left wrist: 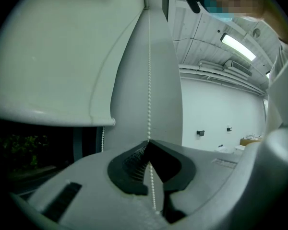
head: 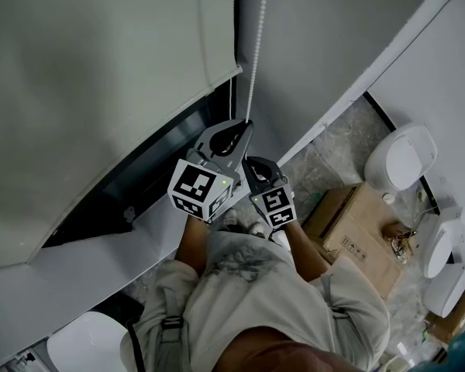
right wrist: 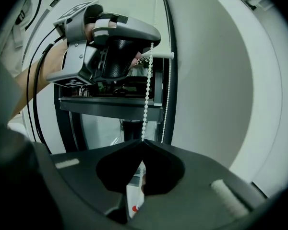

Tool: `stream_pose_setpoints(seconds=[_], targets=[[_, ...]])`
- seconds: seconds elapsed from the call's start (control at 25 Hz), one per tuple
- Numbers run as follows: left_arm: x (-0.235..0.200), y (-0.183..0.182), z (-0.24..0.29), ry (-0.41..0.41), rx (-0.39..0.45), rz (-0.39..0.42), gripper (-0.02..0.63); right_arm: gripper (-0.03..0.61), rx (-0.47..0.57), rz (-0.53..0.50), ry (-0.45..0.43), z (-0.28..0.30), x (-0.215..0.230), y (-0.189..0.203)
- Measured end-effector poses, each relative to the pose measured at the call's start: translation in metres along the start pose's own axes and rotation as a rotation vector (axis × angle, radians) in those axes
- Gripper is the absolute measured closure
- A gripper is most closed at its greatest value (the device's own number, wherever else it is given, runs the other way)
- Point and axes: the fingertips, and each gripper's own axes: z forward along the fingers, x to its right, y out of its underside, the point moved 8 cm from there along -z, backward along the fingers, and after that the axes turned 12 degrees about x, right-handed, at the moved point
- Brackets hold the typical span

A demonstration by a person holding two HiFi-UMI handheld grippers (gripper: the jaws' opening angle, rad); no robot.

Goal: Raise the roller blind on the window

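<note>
The blind (head: pixel 101 84) covers the upper part of the window (head: pixel 147 177). Its bottom bar (left wrist: pixel 53 116) sits partway down, with dark glass showing beneath. Just beside the blind's right edge in the head view, the bead chain (head: pixel 256 45) runs taut against the pale wall (head: pixel 325 45).

Both tongs are pressed shut on the same strand. The left tongs (head: pixel 236 130) pinch it higher up and the right tongs (head: pixel 256 165) pinch it just below, the two nearly touching. Each gripper view shows beads running into closed tips. A second strand (right wrist: pixel 169 99) hangs free close behind the gripped one.

The step in hand looks like a two-handed downward pull.
- **Line of pull:** Draw straight down along the chain's own line, not out toward the body. That should let the beads feed cleanly over whatever wheel drives them above, which is out of view.
- **Grip:** Hold both pinches firm, since the beads are small and smooth and could slip through the tips.
- **Together:** Move the two tongs as one, so the short piece between them neither slackens nor jerks.
- **Free strand:** Stay clear of it, because catching it would likely lock the loop.
- **Check:** Watch the bottom bar. If it does not climb, the wrong strand is gripped.
- **Regrip:** At the low end of the reach, let go with one of the tongs only, move it up and pinch again, then bring the other.
</note>
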Motion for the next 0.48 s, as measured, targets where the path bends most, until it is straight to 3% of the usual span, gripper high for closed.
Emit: stream_pose_setpoints(seconds=[0.48], targets=[[-0.002,0.041,-0.009,-0.001,-0.050,-0.041,0.603,0.566,-0.058,0.014,-0.006,-0.001,-0.003,0.037]])
